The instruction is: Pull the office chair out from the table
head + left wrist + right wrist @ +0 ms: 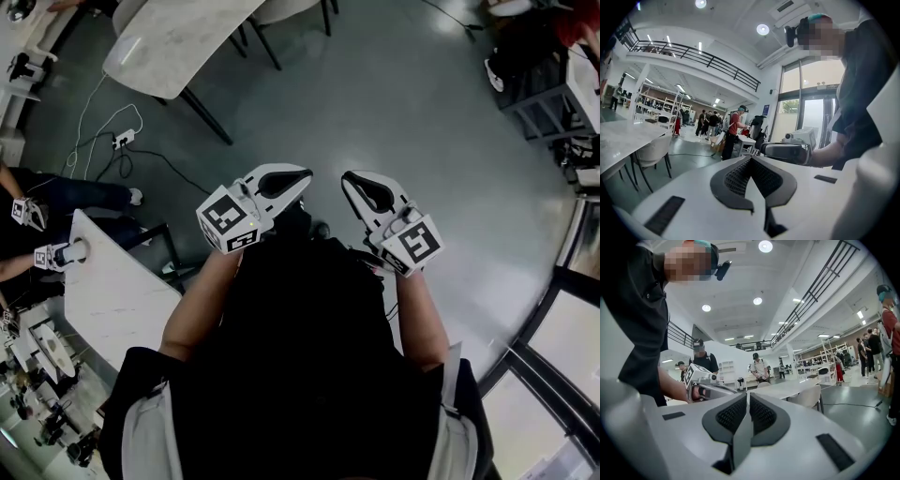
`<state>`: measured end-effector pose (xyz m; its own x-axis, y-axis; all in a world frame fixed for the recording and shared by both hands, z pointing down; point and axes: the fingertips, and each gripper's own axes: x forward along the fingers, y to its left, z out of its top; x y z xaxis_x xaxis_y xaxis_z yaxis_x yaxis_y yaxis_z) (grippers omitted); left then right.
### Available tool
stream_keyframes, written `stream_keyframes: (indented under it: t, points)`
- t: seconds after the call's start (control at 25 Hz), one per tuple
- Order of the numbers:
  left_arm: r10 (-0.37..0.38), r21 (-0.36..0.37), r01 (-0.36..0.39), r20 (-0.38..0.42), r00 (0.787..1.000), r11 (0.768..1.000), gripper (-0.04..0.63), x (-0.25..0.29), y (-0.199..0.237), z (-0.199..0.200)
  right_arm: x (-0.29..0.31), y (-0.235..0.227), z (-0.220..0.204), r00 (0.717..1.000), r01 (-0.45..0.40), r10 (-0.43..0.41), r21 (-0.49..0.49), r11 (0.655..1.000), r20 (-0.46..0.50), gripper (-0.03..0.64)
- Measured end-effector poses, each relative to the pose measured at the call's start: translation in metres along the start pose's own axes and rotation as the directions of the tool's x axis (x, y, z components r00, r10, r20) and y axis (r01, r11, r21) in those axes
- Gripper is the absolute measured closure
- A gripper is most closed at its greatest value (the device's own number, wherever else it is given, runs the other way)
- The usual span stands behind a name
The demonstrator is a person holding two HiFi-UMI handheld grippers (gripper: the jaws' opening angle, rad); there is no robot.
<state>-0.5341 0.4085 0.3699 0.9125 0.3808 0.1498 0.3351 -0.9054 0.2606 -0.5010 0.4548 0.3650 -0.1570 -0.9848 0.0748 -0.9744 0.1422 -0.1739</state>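
Observation:
I hold both grippers level in front of my body, tips turned toward each other over the grey floor. The left gripper [302,178] is shut with nothing between its pads [751,159]. The right gripper [349,180] has its jaws together too, empty [747,394]. Each gripper view shows the other gripper: the right one [787,152] and the left one [705,385]. A white shell chair [651,152] stands at a marble table [618,140] to the left, and another white chair [811,397] shows far off. Neither gripper is near any chair.
A marble table [178,42] with dark legs stands ahead to the left, a second white table [112,291] close at my left with a dark frame [159,248] beside it. Cables and a power strip [122,141] lie on the floor. Several people stand around the hall.

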Motion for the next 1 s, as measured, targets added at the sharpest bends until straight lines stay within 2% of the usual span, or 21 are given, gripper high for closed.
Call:
stream_keyframes:
  t: [0.32,0.56,0.76,1.0]
  points:
    - [-0.044,-0.002,0.044,0.024,0.999,0.999,0.584,0.019,0.029,0.007,0.017,-0.029,-0.004,0.999,0.006,-0.006,-0.012,1.000,-0.045,0.584]
    - [-0.054,-0.026,0.056,0.046,0.997,0.998,0.584,0.041,0.088,0.023,0.047,-0.084,0.000,0.997,0.031,-0.030,0.012,0.999,-0.071,0.584]
    - [-0.087,-0.017,0.087,0.031,0.996,0.996,0.584,0.072,0.142,0.039,0.079,-0.143,0.017,0.995,0.040,-0.041,-0.016,0.999,-0.091,0.584]
    - [-0.109,-0.018,0.110,0.035,0.993,0.994,0.584,0.092,0.203,0.068,0.123,-0.191,0.029,0.990,0.051,-0.053,-0.020,0.999,-0.128,0.584]
